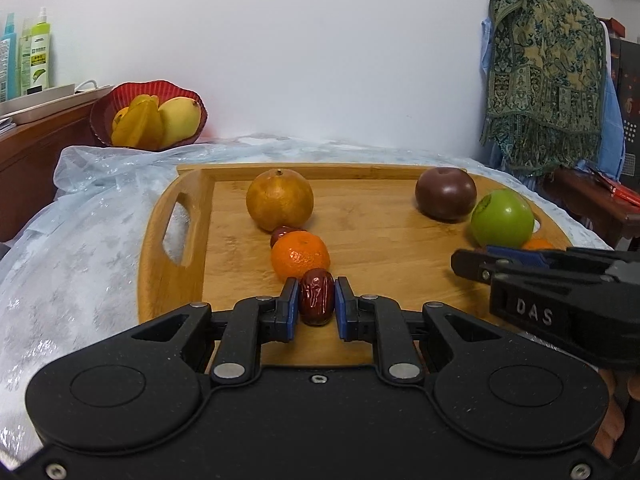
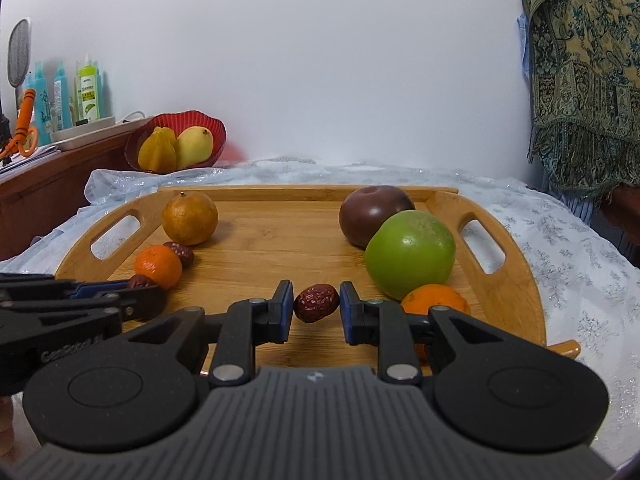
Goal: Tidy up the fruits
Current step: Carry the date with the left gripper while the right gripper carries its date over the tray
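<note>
Clamped between the blue pads of the left gripper (image 1: 316, 304) is a wrinkled red date (image 1: 317, 302), held over the near part of the wooden tray (image 1: 160, 280), just in front of a mandarin (image 1: 301, 256). Likewise the right gripper (image 2: 316, 306) grips a second date (image 2: 316, 303) above the tray's near middle, left of the green apple (image 2: 410, 258). Raised letters "DAS" show on the right gripper's side in the left wrist view; lettering on the left gripper's side seems to read "GenRobot", though blurred. Beyond the tray's far left corner stands a red bowl (image 2: 176, 142) of yellow fruit.
</note>
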{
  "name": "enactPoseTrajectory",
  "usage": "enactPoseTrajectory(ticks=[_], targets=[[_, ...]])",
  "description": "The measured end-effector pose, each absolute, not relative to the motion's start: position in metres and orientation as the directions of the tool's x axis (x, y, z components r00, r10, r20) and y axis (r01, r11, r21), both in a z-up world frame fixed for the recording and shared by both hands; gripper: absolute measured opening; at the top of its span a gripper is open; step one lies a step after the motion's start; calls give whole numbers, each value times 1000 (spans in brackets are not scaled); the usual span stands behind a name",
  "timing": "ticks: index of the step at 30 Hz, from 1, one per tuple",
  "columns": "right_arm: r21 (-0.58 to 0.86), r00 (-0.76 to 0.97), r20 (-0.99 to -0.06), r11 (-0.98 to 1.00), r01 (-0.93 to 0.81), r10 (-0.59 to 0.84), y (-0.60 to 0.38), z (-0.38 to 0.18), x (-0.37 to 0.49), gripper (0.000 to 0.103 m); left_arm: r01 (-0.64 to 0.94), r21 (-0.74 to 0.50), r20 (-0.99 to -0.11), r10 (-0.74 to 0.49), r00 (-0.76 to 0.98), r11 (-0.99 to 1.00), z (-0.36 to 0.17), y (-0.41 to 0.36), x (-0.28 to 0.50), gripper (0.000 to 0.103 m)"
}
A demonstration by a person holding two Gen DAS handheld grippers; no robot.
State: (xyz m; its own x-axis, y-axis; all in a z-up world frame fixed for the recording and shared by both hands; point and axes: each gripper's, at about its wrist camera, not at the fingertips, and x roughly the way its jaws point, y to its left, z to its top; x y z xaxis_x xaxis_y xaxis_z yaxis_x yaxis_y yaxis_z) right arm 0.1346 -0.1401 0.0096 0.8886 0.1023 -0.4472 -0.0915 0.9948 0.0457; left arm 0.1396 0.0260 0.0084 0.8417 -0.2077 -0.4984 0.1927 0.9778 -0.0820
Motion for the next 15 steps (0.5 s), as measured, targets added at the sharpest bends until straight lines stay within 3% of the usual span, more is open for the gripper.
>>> enactPoseTrajectory(ticks=[15], targets=[[72, 872, -480, 995, -68, 94, -142, 5, 141, 31, 191, -97, -520, -214, 827, 977, 9, 27, 152, 18]])
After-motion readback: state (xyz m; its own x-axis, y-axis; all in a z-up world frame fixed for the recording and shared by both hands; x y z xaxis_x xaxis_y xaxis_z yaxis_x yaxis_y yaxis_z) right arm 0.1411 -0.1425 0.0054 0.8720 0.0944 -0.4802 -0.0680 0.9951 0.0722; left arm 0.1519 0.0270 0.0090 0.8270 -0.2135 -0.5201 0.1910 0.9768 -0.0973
